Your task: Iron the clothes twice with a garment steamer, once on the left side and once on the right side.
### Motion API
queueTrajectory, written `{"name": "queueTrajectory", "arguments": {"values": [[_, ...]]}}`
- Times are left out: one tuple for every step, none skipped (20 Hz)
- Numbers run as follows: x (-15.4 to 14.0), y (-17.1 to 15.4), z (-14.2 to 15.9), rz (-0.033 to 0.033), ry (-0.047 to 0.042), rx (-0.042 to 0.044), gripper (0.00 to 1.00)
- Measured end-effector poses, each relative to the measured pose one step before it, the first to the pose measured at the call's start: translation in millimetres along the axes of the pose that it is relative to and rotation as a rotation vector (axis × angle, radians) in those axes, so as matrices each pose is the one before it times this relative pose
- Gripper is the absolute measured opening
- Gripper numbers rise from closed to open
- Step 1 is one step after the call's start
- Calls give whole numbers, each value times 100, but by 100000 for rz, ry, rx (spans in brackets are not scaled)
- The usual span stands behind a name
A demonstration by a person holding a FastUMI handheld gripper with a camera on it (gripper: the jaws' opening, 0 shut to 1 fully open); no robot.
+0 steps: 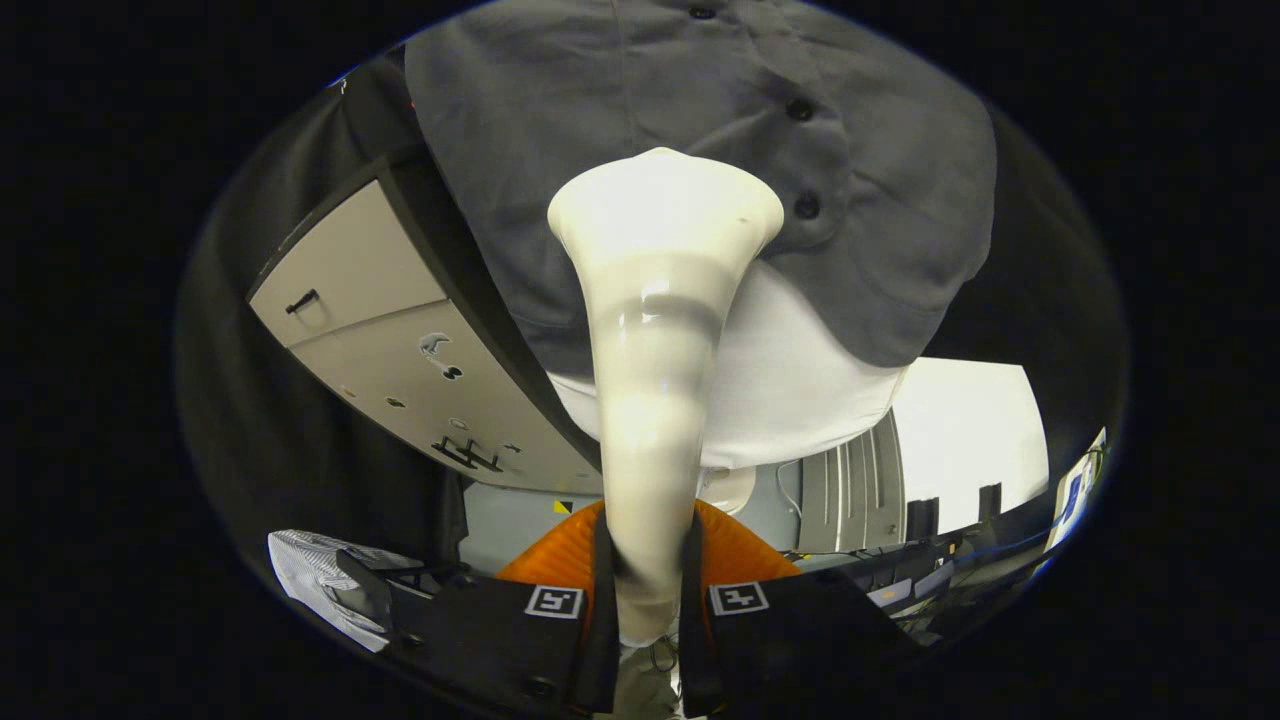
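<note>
A cream garment steamer (655, 380) stands up from between my fingers, its handle clamped by both of them. My gripper (647, 560) is shut on that handle. The steamer's flared head (665, 205) rests against or just in front of a grey buttoned shirt (700, 110) that hangs ahead. The head sits left of the shirt's row of dark buttons (805, 207), near the lower part of the shirt. A white garment or form (800, 400) shows below the grey shirt's hem, partly hidden by the steamer.
A pale cabinet (400, 340) with a dark handle stands to the left of the shirt. An orange ribbed object (740, 550) lies just behind my fingers. A silvery patterned item (320, 580) is at the lower left, and cables and equipment (940, 570) at the lower right.
</note>
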State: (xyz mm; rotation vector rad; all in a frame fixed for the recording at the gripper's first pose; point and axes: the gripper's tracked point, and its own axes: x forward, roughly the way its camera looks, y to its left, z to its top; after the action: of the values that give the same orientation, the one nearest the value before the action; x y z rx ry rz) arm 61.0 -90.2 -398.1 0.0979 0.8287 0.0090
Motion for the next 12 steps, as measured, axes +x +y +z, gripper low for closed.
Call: {"name": "queueTrajectory", "arguments": {"values": [[-1394, -255, 1116, 201, -1744, -499, 32], [-1547, -178, 985, 293, -1781, -143, 32], [-1454, -171, 1307, 323, -2218, 176, 32], [-1493, -286, 1458, 377, -2488, -345, 32], [-1376, -348, 1691, -166, -2961, -430, 32], [-1431, -567, 1526, -701, -2542, -1462, 32], [-1181, -591, 1709, -749, -2857, -1586, 32], [-1157, -402, 1645, -445, -2619, -716, 32], [-1006, -254, 1642, -56, -2622, -39, 32], [-991, -243, 1600, 47, -2748, 480, 32], [-770, -498, 1519, -414, -2705, 57, 32], [-721, -871, 1576, -1141, -2689, -41, 32]]}}
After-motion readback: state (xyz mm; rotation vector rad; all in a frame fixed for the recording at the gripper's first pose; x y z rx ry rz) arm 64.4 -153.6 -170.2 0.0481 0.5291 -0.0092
